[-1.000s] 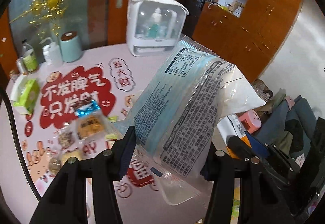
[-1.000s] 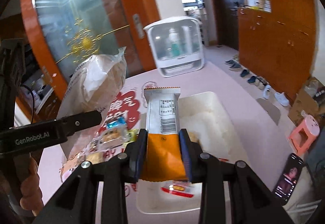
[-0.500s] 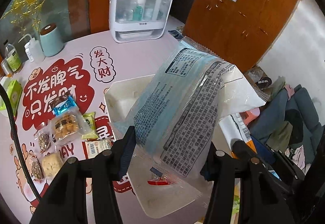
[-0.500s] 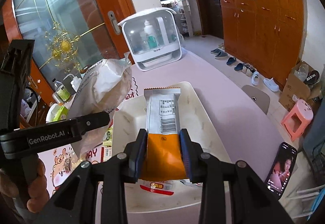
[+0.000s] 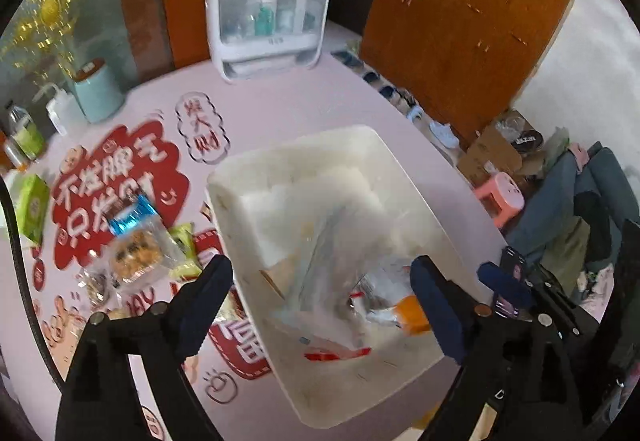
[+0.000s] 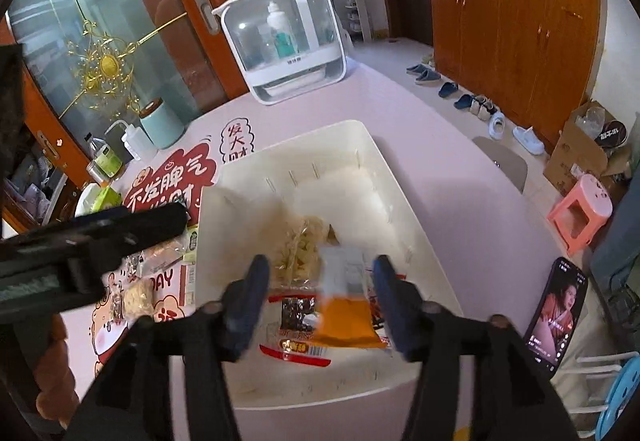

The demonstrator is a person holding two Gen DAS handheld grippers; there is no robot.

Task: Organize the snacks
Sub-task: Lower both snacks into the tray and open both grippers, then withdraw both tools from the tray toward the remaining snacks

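pink tablecloth [image 6: 420, 145] with red cartoon lettering covers the table, backed by orange wooden cabinets [image 6: 516, 17] and a glass door with a gold ornament [image 6: 106, 63].

at the far left of the cloth stand a small green-labelled bottle [image 6: 105, 157], a white squeeze bottle [image 6: 134, 141] and a pale teal canister with a brown lid [image 6: 160, 123]. nearer, a cluster of loose wrapped snacks [image 5: 136, 249] lies on the red print, among them a blue foil packet [image 5: 130, 217], all just beside the left wall of the bin.

the left gripper [image 5: 322, 305] hovers over that bin with its fingers spread wide and nothing between them. below it the big clear bag of pale snacks [image 6: 298, 253] sits inside the white rectangular plastic bin [image 6: 404, 201], blurred in the left wrist view.

behind the bin stands a white cabinet with a clear front holding bottles [image 6: 286, 49].

the right gripper [image 6: 320, 305] is also parted, its fingers apart from the orange and white snack packet [image 6: 344, 305], which lies in the bin across a red-edged packet [image 6: 296, 351].

to the right, a black phone with a lit screen [image 6: 556, 311] rests on the cloth; a pink plastic stool [image 6: 582, 211] stands on the floor.
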